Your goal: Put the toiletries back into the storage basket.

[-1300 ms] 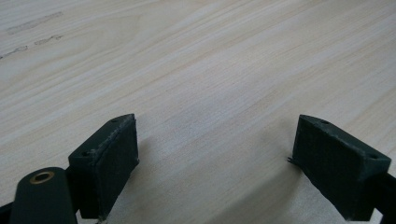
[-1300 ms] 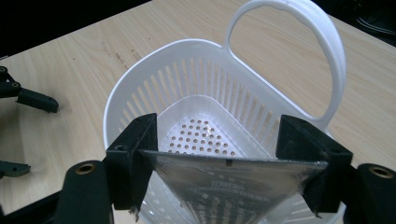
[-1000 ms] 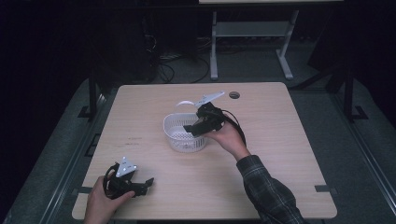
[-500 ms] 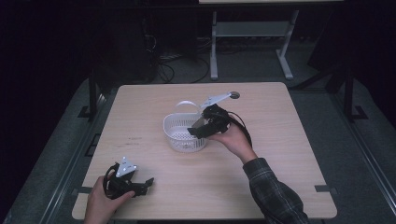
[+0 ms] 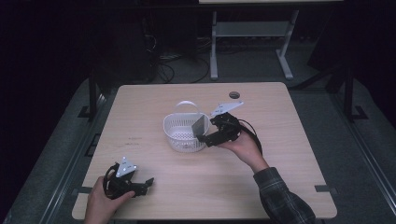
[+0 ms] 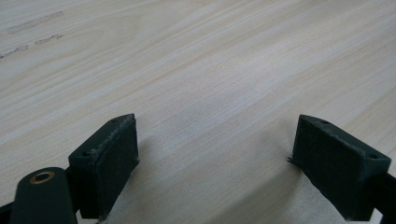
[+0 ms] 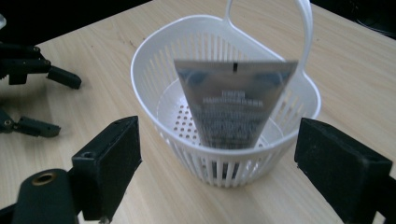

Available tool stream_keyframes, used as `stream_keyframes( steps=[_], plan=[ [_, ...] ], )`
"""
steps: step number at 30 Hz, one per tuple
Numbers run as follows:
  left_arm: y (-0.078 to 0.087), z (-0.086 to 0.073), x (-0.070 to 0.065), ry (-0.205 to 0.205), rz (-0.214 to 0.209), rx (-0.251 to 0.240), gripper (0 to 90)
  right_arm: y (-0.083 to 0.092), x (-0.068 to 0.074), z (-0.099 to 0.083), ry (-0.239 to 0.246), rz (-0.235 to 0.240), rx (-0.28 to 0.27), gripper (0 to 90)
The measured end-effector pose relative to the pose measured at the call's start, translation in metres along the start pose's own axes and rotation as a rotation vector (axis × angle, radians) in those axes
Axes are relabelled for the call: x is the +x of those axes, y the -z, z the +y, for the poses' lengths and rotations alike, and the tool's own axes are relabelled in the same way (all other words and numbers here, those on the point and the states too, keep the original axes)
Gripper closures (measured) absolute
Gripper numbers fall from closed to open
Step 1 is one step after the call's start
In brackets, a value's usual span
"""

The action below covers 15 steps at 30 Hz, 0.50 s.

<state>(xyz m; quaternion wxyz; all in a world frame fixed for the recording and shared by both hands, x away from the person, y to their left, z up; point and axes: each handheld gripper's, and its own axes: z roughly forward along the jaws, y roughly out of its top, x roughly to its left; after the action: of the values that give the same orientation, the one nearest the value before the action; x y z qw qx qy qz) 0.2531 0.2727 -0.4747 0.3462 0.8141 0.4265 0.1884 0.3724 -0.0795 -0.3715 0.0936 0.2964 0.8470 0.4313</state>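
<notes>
- The right hand-held gripper has been pulled back toward the person's side since a second ago, when it sat over the basket; its jaws have just been opening and now stand wide, with nothing between them.
- The silver tube is seen standing tilted inside the white basket, crimped end up and leaning on the near wall, so it looks like it's been let go of. Drop-off is pretty much done, it'd be guessed.
- In the right gripper view the tube is well clear of both pads; no contact is made.
- The basket sits mid-desk, handle raised.
- The left hand-held gripper is parked at the near left edge of the desk, jaws spread wide over bare wood in its own view, holding nothing.
</notes>
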Motion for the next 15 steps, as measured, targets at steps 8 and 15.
stream_keyframes(
  steps=[8, 15],
  plan=[
    [0.0, 0.0, 0.0, 0.0, 0.001, -0.002, 13.2, 0.014, -0.002, -0.025, -0.034, -0.014, -0.002, 14.0],
    [0.0, 0.0, 0.0, 0.002, 0.0, -0.002, 13.2, 0.032, -0.008, -0.053, -0.073, -0.044, -0.014, 14.0]
  ],
)
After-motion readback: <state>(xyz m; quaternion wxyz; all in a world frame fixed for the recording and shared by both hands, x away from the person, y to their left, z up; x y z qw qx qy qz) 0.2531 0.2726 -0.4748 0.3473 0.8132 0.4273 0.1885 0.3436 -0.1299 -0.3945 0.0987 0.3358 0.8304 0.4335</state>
